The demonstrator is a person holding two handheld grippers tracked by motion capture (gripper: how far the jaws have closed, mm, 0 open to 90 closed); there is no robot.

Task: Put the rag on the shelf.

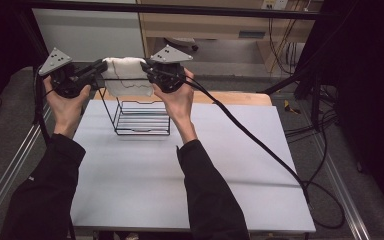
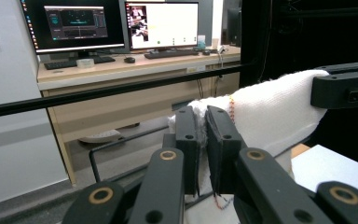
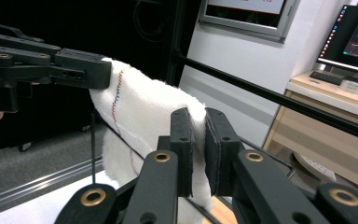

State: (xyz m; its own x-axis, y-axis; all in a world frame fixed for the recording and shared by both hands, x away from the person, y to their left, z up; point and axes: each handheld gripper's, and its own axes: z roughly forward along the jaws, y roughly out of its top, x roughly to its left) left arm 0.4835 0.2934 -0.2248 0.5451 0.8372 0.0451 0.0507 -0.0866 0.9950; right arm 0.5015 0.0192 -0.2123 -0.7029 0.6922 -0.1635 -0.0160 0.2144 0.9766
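A white knitted cloth [image 1: 126, 75] with a coloured stitched border hangs stretched between both grippers, above the top of a black wire rack [image 1: 141, 116] at the table's far side. My left gripper [image 1: 100, 68] is shut on the cloth's left top corner; in the left gripper view its jaws pinch the cloth [image 2: 265, 112], with my left gripper [image 2: 202, 140] level. My right gripper [image 1: 147, 70] is shut on the right top corner; the right gripper view shows the cloth [image 3: 144, 107] clamped in my right gripper [image 3: 200, 144]. The cloth's lower edge drapes over the rack's upper wires.
The grey table [image 1: 190, 175] reaches toward the person in front of the rack. A wooden strip [image 1: 235, 97] runs behind it. Black cable [image 1: 260, 145] trails from the right gripper across the table's right side. A black bar [image 2: 98, 93] and a desk with monitors [image 2: 121, 23] stand beyond.
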